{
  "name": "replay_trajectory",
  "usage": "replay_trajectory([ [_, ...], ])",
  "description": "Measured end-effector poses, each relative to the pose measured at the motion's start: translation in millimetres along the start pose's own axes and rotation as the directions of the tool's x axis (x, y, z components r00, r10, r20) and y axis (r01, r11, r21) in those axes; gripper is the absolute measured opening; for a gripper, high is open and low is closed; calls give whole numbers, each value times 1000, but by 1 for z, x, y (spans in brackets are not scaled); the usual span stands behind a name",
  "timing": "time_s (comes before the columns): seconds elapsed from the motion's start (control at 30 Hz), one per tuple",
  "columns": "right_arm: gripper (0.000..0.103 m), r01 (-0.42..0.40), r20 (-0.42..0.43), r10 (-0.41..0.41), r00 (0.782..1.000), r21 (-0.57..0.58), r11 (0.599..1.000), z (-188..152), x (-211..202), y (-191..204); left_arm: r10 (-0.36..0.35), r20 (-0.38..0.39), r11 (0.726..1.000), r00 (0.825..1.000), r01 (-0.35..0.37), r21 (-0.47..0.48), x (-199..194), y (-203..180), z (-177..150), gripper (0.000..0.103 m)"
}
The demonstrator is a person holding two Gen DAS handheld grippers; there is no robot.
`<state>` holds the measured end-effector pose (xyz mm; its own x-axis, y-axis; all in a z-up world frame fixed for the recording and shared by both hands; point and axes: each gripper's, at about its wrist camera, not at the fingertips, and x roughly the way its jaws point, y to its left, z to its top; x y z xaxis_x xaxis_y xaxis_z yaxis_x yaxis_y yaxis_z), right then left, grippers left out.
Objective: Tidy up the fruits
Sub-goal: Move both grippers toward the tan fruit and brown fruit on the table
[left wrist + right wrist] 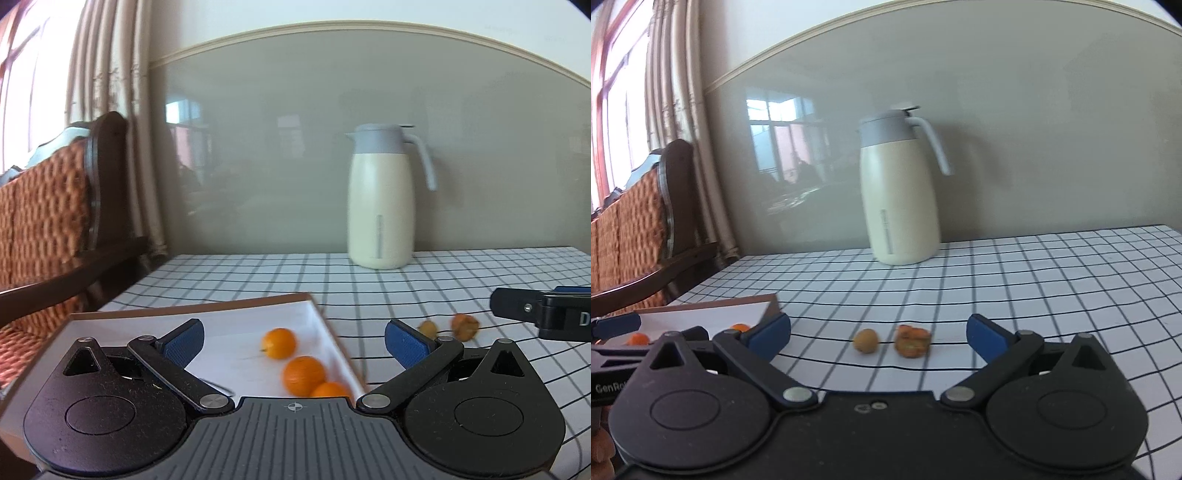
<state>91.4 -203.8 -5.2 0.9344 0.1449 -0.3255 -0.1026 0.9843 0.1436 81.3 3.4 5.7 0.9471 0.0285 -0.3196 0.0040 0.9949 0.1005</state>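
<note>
- Three oranges already in white box, left of centre on checked cloth.
- Still out on cloth: small round fruit just beside lumpy orange-brown piece; type unclear.
- Left gripper over box, fingers spread, holding nothing.
- Right gripper fingers spread, empty, lined up w/ both loose fruits.
- Prob. light, smooth, apt to roll; lumpy one looks soft, bruisable.
- Pinch round one across widest part, gentle squeeze.

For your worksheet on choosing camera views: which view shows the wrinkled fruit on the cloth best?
The right wrist view. The wrinkled fruit lies near the middle, between the open fingers of the right gripper, beside a small round fruit. In the left wrist view the wrinkled fruit is small and off to the right.
</note>
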Motion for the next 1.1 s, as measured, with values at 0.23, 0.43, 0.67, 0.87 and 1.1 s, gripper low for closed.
replay_trajectory([
  [0.23,92,34,-24,-33,999,38,999,0,5,-16,-64,-16,998,998,65,26,8,-30,3,103],
  [0.43,88,79,-44,-77,996,58,995,-2,7,-32,-97,-42,994,994,99,38,19,-48,6,103],
  [0.67,81,100,-59,-95,994,87,991,-2,6,-50,-119,-72,991,990,123,58,33,-68,7,103],
  [0.87,77,110,-68,-103,992,117,987,-1,9,-60,-147,-171,986,974,157,47,61,-85,6,74],
  [1.1,70,98,-90,-87,992,124,988,-2,19,-63,-168,-214,984,962,175,14,85,-100,4,69],
])
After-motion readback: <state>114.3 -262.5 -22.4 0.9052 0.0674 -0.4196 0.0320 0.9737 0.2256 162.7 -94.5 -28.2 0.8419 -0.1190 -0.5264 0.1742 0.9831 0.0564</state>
